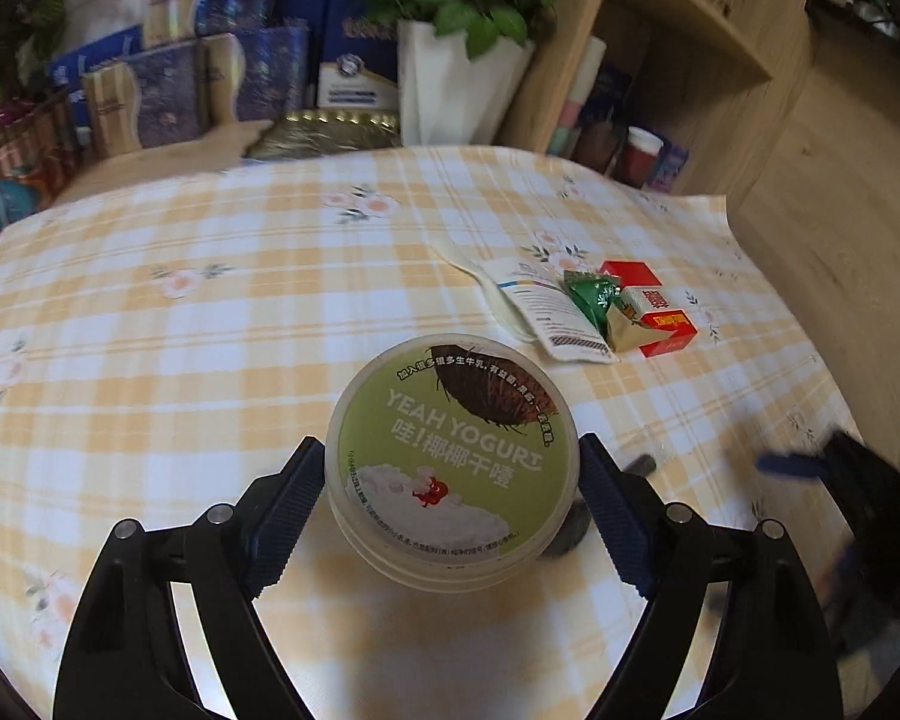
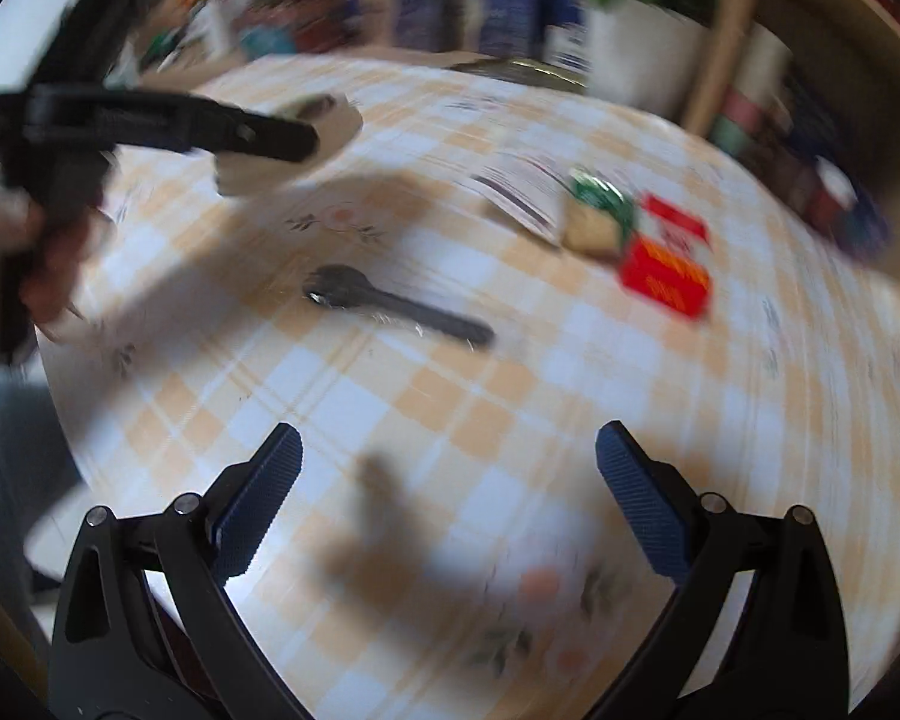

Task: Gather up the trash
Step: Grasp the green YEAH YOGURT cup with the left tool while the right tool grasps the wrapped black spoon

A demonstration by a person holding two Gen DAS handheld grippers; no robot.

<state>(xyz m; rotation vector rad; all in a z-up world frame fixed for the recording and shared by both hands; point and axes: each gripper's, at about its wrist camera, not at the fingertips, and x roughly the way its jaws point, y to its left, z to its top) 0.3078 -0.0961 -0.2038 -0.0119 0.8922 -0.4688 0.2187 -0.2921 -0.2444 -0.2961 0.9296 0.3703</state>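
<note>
A round yogurt tub (image 1: 450, 462) with a green lid sits between my left gripper's (image 1: 450, 443) blue pads, which press on its sides; it hangs above the checked tablecloth (image 1: 210, 312). The right wrist view shows that gripper and tub (image 2: 324, 120) at upper left, casting a shadow. My right gripper (image 2: 450, 437) stands open and empty over the cloth. Ahead of it lies a black plastic spoon (image 2: 390, 306). Further right lie a white paper packet (image 1: 555, 315), a green wrapper (image 1: 594, 297), a gold wrapper (image 1: 624, 327) and a red box (image 1: 660, 312).
A white vase of red flowers (image 1: 450, 84), blue boxes (image 1: 258, 72) and a gold tray (image 1: 330, 132) line the table's far edge. A wooden shelf (image 1: 690, 60) stands at the right. A person's hand (image 2: 42, 264) holds the left gripper. The right wrist view is blurred.
</note>
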